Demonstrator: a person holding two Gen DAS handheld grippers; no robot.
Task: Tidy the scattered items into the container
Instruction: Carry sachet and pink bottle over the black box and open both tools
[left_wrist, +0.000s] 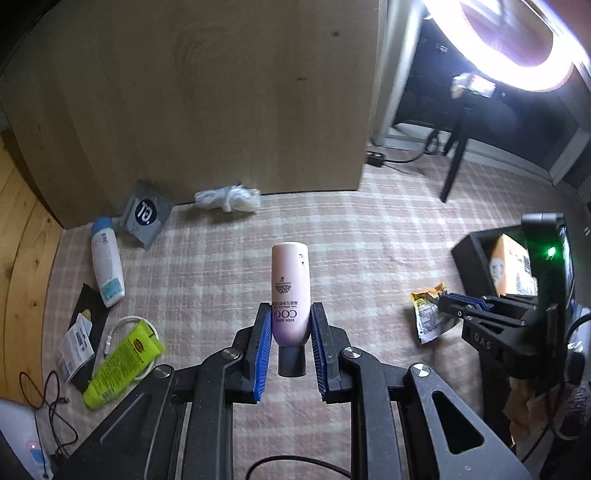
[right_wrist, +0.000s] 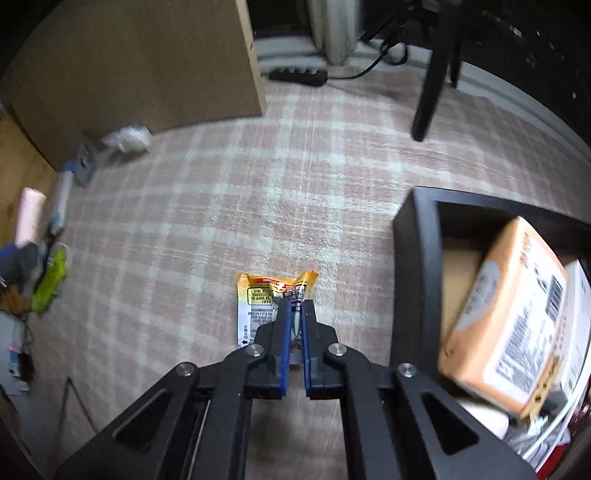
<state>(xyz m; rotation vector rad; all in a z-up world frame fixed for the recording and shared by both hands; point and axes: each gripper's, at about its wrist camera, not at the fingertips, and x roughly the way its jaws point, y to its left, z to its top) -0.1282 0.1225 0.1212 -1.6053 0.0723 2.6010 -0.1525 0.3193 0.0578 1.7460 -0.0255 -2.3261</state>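
Right tool (right_wrist: 294, 308) pinches the snack packet (right_wrist: 258, 295); left tool (left_wrist: 290, 317) grips the pink bottle (left_wrist: 290, 284)

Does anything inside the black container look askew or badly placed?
Yes. In the black container, the orange box lies tilted, one end propped up on the other contents rather than flat. It takes much of the opening, so the yellow snack packet may not settle neatly.

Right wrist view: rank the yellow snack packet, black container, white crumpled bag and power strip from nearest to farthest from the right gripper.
1. Yellow snack packet, pinched in the right gripper.
2. Black container, just to its right.
3. White crumpled bag, far left by the wooden cabinet.
4. Power strip, top centre.
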